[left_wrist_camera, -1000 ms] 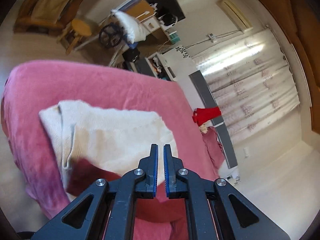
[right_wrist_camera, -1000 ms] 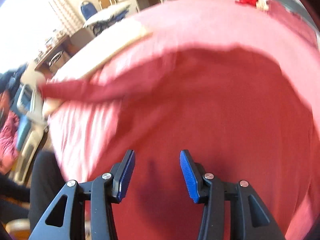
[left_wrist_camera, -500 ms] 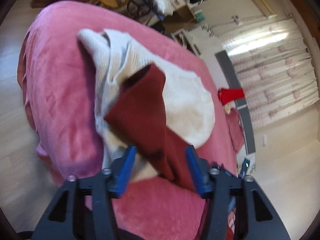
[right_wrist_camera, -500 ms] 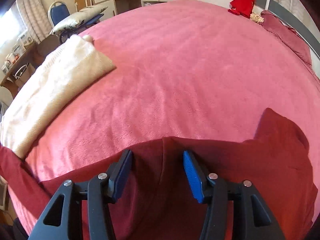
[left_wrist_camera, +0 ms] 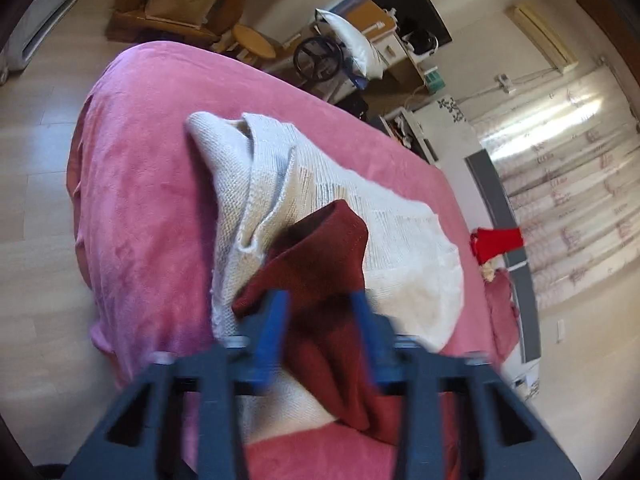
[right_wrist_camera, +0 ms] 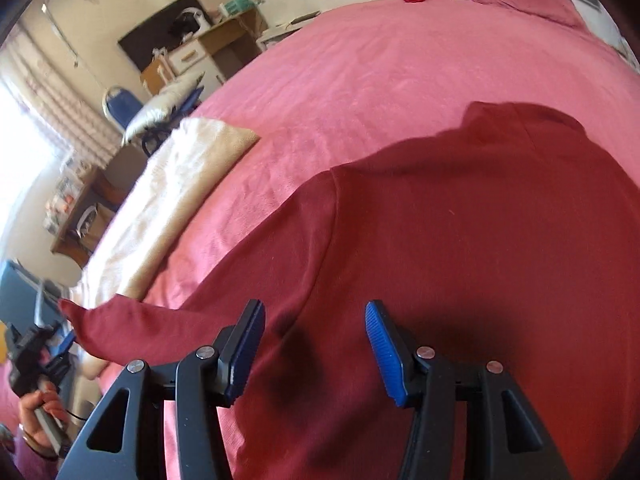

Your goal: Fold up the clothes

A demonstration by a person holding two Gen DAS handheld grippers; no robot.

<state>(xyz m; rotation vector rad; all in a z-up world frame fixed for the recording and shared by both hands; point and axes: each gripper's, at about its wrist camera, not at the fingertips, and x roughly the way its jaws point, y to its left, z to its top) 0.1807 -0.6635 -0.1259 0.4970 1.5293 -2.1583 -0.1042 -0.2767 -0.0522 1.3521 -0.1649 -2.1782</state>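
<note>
Left fingers [left_wrist_camera: 276, 336] spread over maroon sleeve [left_wrist_camera: 320, 268] lying on cream sweater [left_wrist_camera: 400, 248]; right fingers [right_wrist_camera: 384, 348] spread above maroon garment [right_wrist_camera: 460, 220].

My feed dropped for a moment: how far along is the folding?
Done: the cream knit garment lies folded on the pink bedspread. In hand: the dark red garment lies spread out, unfolded; its sleeve drapes between the open left gripper; the right gripper is open above it. Left: every fold.
</note>
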